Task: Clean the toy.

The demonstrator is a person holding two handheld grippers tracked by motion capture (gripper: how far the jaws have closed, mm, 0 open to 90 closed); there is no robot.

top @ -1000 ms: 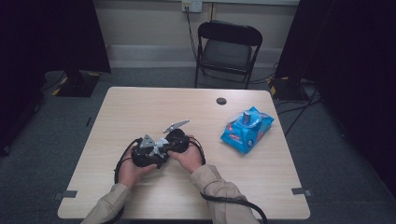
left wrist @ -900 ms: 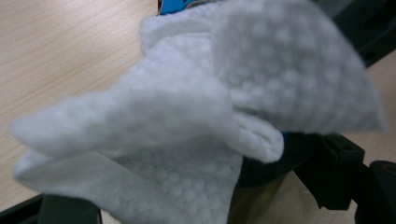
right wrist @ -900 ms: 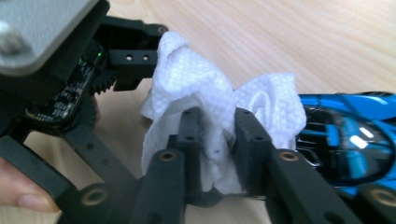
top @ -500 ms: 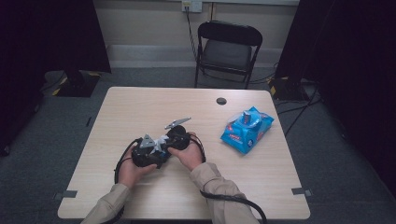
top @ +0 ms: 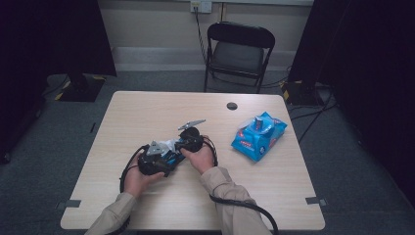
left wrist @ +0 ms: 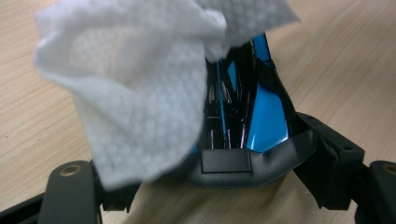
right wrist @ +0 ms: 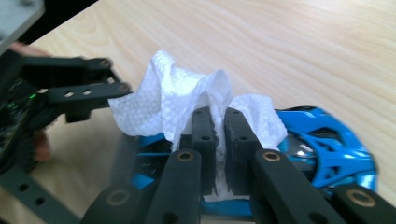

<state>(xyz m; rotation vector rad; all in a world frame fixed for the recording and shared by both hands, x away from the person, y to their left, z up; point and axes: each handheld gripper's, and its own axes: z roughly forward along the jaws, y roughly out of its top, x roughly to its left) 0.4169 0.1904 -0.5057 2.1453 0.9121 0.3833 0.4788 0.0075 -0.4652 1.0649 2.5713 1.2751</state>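
Observation:
A blue and black toy-like object (left wrist: 264,116) sits between the jaws of my left gripper (top: 164,156), which is shut on it just above the table. A white wipe (left wrist: 140,84) is draped over it. My right gripper (right wrist: 218,119) is shut on a fold of that wipe (right wrist: 177,98); its jaws have just been closing with the wipe between them. The blue object (right wrist: 336,149) lies under the wipe in the right gripper view, and the left gripper (right wrist: 88,93) stands close at the left. In the high view both grippers meet at the table's middle front, the right gripper (top: 182,143) touching the left.
A blue packet of wipes (top: 258,135) lies on the wooden table (top: 147,107) to the right of the hands. A small black round fitting (top: 232,105) is near the far edge. A black folding chair (top: 238,49) stands behind the table.
The right gripper has shifted slightly away from the person with the wipe, and its grey plate has tilted a little. The left gripper has stayed where it was.

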